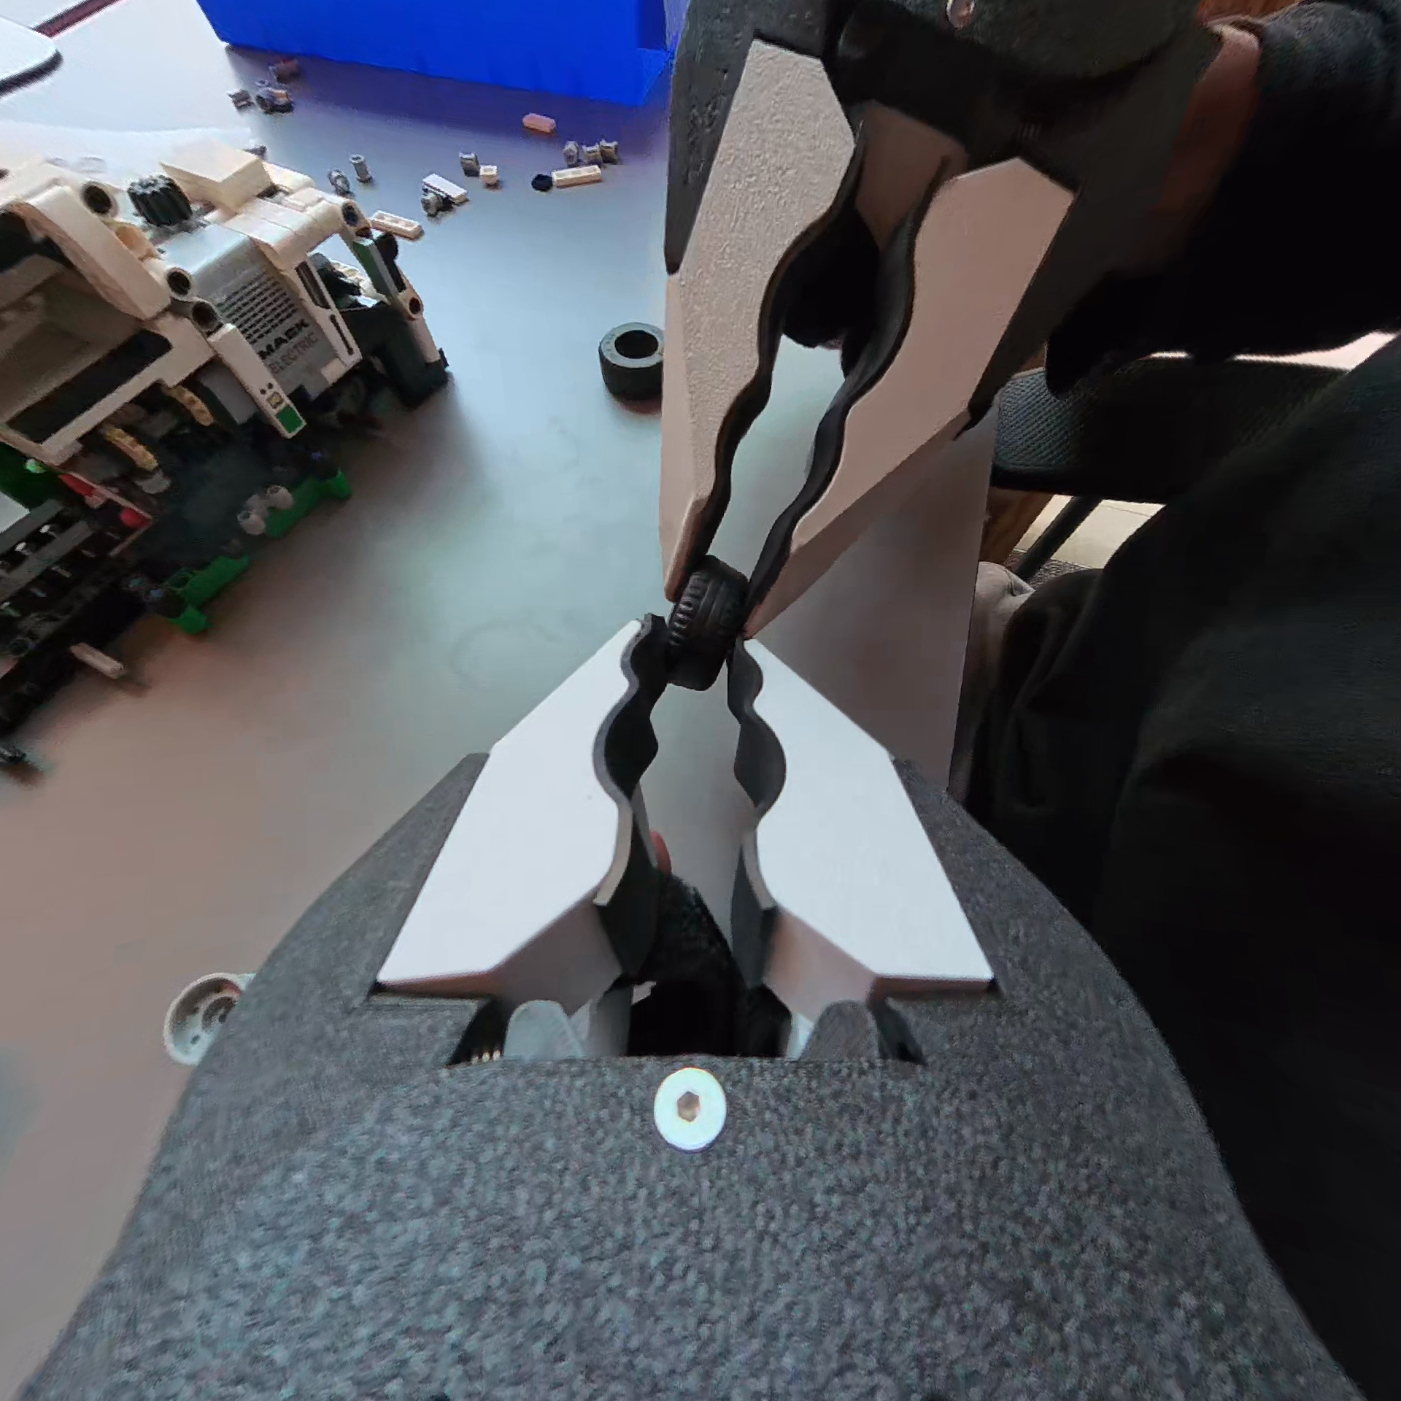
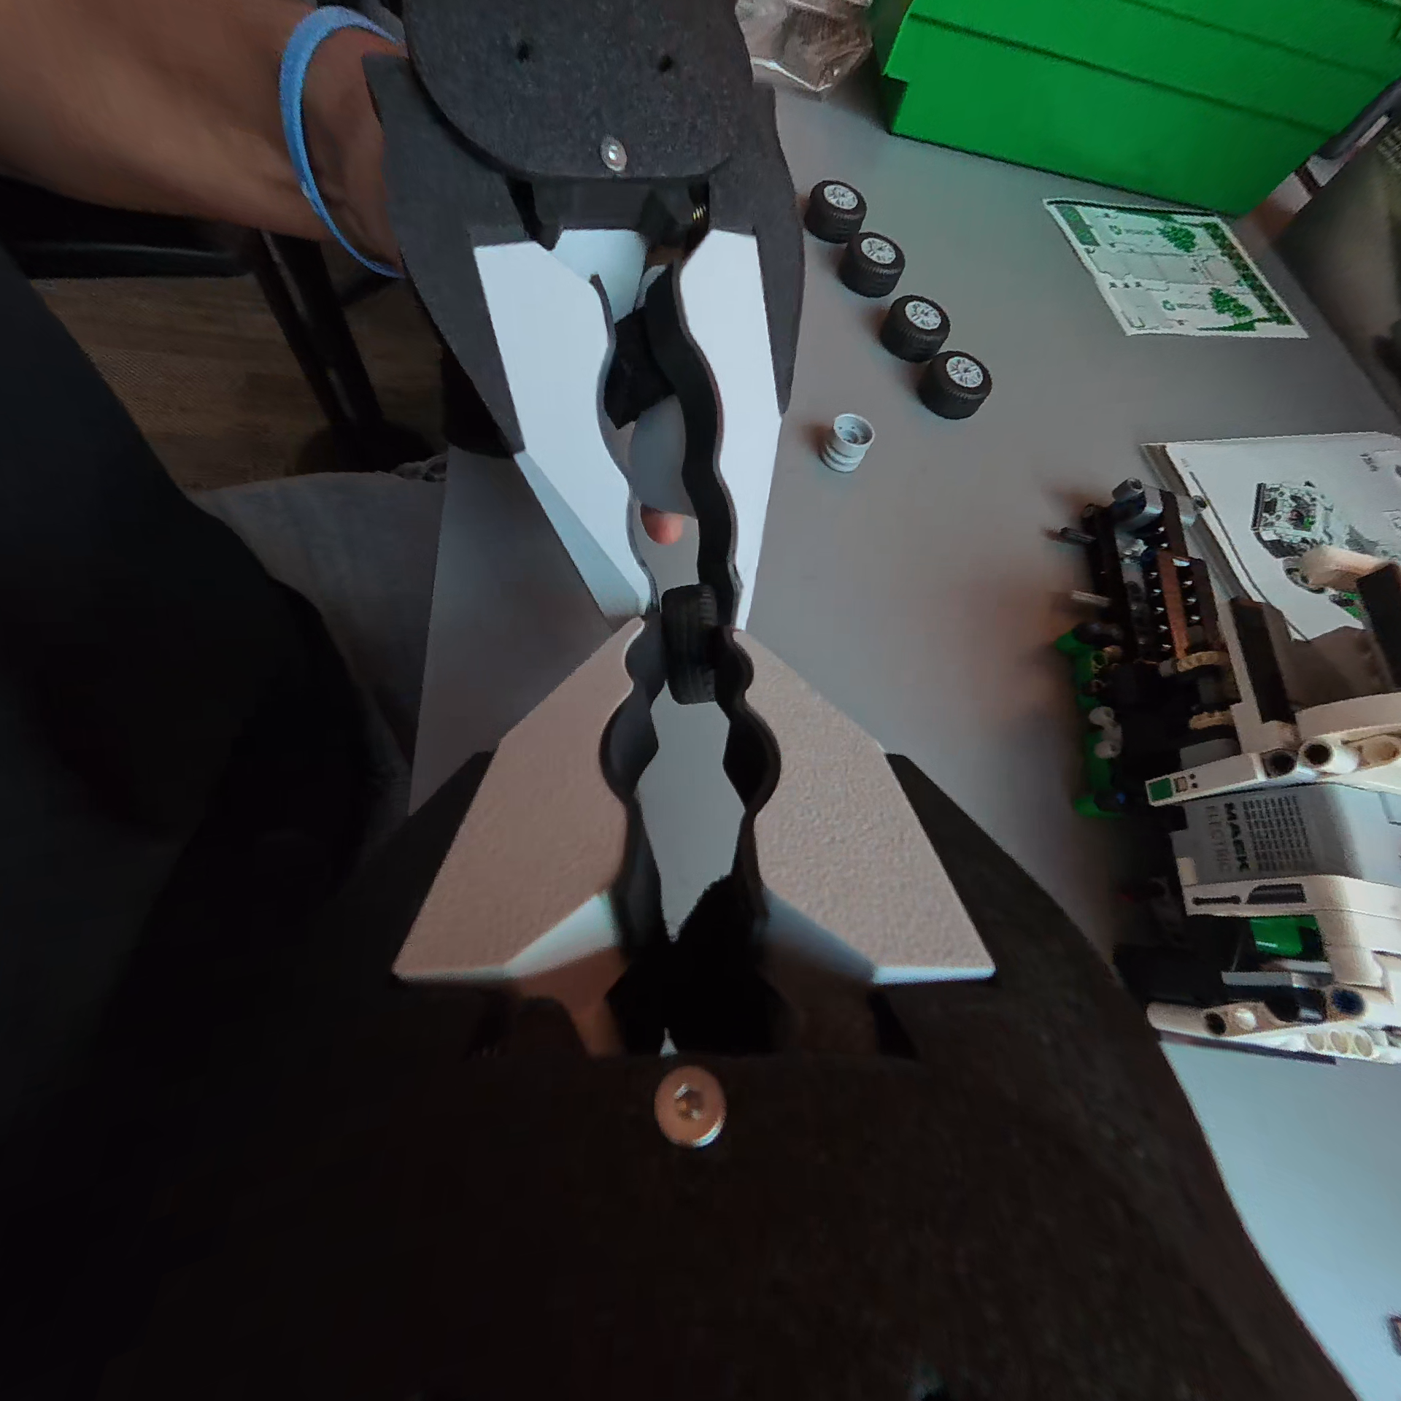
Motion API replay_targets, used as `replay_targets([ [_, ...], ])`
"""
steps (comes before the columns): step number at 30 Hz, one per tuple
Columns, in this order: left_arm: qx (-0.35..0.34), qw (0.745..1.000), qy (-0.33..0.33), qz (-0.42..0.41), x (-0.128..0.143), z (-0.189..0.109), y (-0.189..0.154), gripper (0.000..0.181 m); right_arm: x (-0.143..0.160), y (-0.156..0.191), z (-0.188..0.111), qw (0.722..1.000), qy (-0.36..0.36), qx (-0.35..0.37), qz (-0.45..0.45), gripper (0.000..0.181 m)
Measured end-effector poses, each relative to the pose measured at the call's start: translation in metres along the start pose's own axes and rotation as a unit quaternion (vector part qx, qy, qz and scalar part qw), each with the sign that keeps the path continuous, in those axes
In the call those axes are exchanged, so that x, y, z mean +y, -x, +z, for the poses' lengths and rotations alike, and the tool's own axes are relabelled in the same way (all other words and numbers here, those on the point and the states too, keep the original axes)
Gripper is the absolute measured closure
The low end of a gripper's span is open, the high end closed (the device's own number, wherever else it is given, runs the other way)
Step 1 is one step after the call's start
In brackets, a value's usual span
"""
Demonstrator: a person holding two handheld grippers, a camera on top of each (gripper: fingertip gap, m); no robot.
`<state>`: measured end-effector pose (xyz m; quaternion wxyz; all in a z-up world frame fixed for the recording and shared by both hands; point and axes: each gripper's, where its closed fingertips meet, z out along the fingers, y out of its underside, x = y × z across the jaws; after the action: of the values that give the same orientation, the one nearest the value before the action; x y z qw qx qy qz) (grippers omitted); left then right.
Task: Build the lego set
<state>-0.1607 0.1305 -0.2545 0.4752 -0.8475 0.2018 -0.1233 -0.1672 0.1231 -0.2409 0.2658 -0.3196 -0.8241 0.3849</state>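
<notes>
Left to right: half-built truck (image 1: 189, 364) and spare tyre (image 1: 631, 358) on the bench (image 1: 493, 470); mid-air above the bench edge, small black tyre (image 1: 703, 623) pinched tip to tip between both jaw pairs, left gripper (image 1: 694, 644) reaching away, right gripper (image 1: 709, 599) opposing, apparently for handover or regrip.

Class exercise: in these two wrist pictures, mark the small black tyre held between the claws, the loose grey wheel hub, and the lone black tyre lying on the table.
small black tyre (image 1: 701, 618), left wrist view, on its tread.
grey wheel hub (image 2: 850, 442), right wrist view, on its side.
lone black tyre (image 1: 631, 360), left wrist view, on its rim.
</notes>
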Motion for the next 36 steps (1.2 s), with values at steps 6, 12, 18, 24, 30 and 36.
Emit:
replay_targets([
  [6,-0.011,1.000,-0.008,-0.013,-0.002,-0.001,0.005,0.166,-0.004,-0.005,-0.001,0.998,-0.038,0.042,0.027,0.168],
  [12,0.071,0.993,-0.080,-0.057,-0.022,-0.015,-0.008,0.167,-0.023,0.000,-0.017,0.975,-0.139,-0.100,0.143,0.161],
  [18,0.114,0.978,-0.131,-0.115,-0.033,-0.027,-0.008,0.168,-0.030,0.002,-0.016,0.959,-0.178,-0.138,0.175,0.159],
  [24,0.143,0.975,-0.133,-0.109,-0.034,-0.031,-0.017,0.167,-0.035,0.006,-0.021,0.908,-0.212,-0.228,0.282,0.168],
  [30,0.118,0.978,-0.126,-0.117,-0.029,-0.033,-0.008,0.166,-0.033,0.002,-0.014,0.918,-0.202,-0.193,0.283,0.168],
  [36,0.075,0.984,-0.098,-0.131,-0.019,-0.029,0.003,0.166,-0.026,-0.005,-0.005,0.936,-0.169,-0.133,0.279,0.168],
])
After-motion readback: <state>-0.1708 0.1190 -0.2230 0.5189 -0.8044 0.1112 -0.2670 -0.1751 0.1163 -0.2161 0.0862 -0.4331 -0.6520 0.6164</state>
